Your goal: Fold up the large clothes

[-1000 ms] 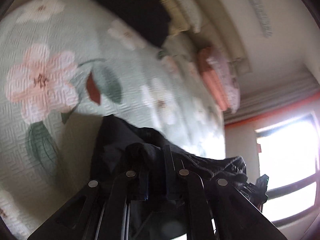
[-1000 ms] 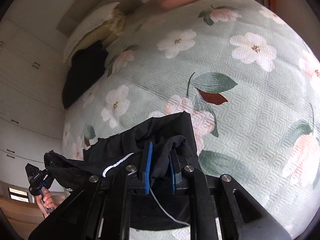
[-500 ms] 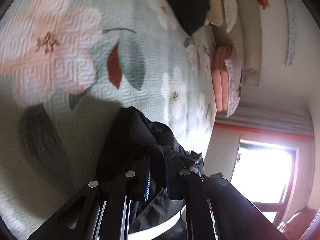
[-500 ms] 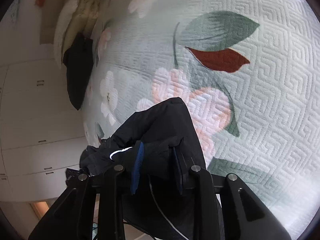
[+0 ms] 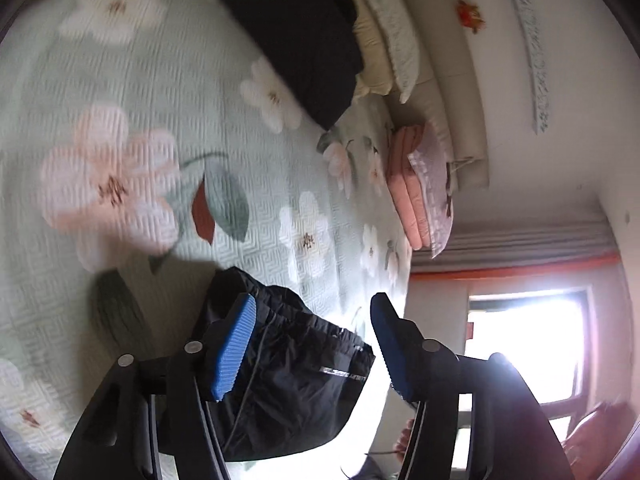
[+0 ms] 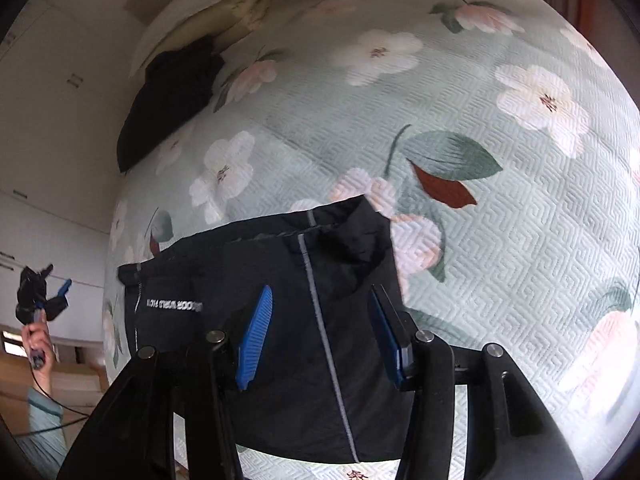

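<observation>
A black garment (image 6: 280,280) with a grey stripe and a small white logo lies folded on the flowered bedspread (image 6: 500,240), near the bed's edge. My right gripper (image 6: 320,336) hovers over it, its jaws opening. The blue pads (image 6: 256,340) stand apart and press on nothing. In the left wrist view the same garment (image 5: 288,380) lies below my left gripper (image 5: 312,340), whose jaws are also opening with only air between the pads (image 5: 234,348). The right wrist view shows the left gripper (image 6: 58,276) off the bed's far side, held up in a hand.
A second black garment (image 5: 304,40) lies bunched by the pillows (image 5: 392,40) at the head of the bed. Folded pink blankets (image 5: 412,184) sit at one corner. A bright window (image 5: 528,344) and white wardrobe doors (image 6: 48,120) flank the bed.
Both grippers were shut on the black garment's bunched cloth; both have now let go and drawn back and up. The garment has dropped flat onto the bedspread.
</observation>
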Motion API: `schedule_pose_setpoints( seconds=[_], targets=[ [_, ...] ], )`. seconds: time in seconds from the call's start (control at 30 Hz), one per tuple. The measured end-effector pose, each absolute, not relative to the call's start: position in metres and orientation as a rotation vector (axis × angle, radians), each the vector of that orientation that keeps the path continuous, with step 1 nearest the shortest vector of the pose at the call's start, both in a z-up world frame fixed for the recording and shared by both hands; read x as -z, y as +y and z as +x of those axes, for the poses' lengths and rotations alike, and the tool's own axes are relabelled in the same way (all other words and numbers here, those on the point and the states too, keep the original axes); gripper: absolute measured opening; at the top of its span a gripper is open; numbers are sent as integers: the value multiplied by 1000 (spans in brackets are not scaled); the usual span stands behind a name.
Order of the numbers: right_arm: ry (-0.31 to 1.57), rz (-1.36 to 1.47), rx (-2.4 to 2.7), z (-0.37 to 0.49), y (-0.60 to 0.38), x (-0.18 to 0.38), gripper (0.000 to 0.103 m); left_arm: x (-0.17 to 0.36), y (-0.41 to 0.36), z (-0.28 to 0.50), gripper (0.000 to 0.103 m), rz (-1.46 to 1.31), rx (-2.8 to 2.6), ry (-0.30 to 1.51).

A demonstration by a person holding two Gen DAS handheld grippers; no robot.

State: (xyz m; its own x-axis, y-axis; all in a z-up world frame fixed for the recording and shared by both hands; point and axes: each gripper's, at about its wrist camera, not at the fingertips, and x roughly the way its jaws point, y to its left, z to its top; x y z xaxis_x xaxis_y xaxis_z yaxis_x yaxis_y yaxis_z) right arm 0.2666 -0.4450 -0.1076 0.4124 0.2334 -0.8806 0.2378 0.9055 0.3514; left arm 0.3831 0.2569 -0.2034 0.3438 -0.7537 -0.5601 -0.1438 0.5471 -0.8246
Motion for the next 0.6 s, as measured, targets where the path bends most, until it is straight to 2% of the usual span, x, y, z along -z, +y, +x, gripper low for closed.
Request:
schedule_pose_setpoints(
  seconds=[0.13,0.23,0.43,0.53,0.6],
  targets=[
    [1136,140,-36,264,-362,90,54,170,206,347,70,-633,499,1180],
    [1101,-47,-96,256,-312,83,54,169,140,313,72,-424,595,1177],
    [1099,-165,-183,264,-257,109,54,228,-2,261,72,-187,784,1247],
    [1125,-184,-150,289,-245,145,54,269,-44,269,72,-37,691,1265],
    [1208,-193,-52,315,-250,189,53,303,-53,288,72,19,581,1277]
  ],
)
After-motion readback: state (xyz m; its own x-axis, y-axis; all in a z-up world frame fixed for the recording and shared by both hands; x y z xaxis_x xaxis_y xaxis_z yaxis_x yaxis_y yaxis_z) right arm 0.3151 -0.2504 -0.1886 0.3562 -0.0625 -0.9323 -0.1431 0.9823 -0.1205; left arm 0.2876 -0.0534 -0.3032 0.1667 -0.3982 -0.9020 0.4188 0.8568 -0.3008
